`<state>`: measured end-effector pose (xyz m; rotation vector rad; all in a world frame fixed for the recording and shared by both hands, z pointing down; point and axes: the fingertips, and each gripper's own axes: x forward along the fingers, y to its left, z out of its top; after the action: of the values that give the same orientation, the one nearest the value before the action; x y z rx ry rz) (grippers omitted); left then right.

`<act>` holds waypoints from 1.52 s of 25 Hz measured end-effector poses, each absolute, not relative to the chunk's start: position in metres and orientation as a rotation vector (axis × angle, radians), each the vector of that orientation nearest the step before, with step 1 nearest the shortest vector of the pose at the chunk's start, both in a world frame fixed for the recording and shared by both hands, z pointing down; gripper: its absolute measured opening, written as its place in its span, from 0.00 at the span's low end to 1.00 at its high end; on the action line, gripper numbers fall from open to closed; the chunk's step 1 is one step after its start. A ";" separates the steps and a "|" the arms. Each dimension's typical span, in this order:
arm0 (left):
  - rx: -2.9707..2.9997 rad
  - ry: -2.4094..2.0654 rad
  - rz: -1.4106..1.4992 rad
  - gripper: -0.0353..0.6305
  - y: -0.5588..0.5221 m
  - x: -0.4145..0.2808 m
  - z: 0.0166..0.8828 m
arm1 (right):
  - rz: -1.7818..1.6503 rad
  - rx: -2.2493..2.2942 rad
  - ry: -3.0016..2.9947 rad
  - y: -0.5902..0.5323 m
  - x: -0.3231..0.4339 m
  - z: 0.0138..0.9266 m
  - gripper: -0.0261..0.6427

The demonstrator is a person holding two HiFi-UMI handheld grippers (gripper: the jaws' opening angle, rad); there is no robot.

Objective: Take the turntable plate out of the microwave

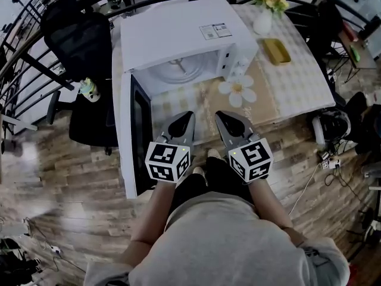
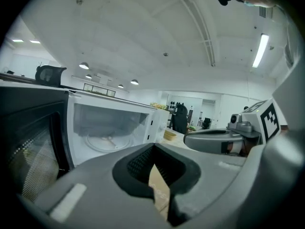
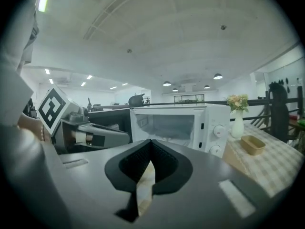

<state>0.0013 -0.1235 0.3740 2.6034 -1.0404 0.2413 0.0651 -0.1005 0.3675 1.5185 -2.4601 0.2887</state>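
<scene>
The white microwave (image 1: 178,34) stands on the table with its door (image 1: 134,130) swung open to the left. Inside, the round glass turntable plate (image 1: 178,70) lies flat on the cavity floor; the left gripper view also shows the plate (image 2: 107,141). My left gripper (image 1: 189,115) and right gripper (image 1: 219,115) hover side by side over the table's front edge, short of the opening. Both are shut with nothing between the jaws. In the right gripper view the microwave (image 3: 176,123) is straight ahead of the closed gripper (image 3: 151,142).
On the table, right of the microwave, are a vase of flowers (image 1: 265,11), a yellow tray (image 1: 275,50) and a flower-shaped mat (image 1: 237,90). A black office chair (image 1: 77,40) and a curved railing stand to the left. Cables lie on the floor at right.
</scene>
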 end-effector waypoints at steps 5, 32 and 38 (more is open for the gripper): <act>2.522 -1.136 0.218 0.06 -0.144 -0.006 0.380 | 0.298 1.435 -2.486 -0.129 0.069 0.374 0.06; 1.940 -1.282 -0.019 0.11 -0.239 -0.017 0.473 | 0.506 1.105 -2.520 -0.205 0.084 0.440 0.06; 1.871 -1.290 -0.033 0.19 -0.254 -0.017 0.484 | 0.539 1.058 -2.513 -0.209 0.083 0.453 0.06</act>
<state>-0.0172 -0.2543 0.4841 1.8711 -1.2895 -0.0334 0.0833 -0.2086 0.4526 1.0580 -2.5132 0.5392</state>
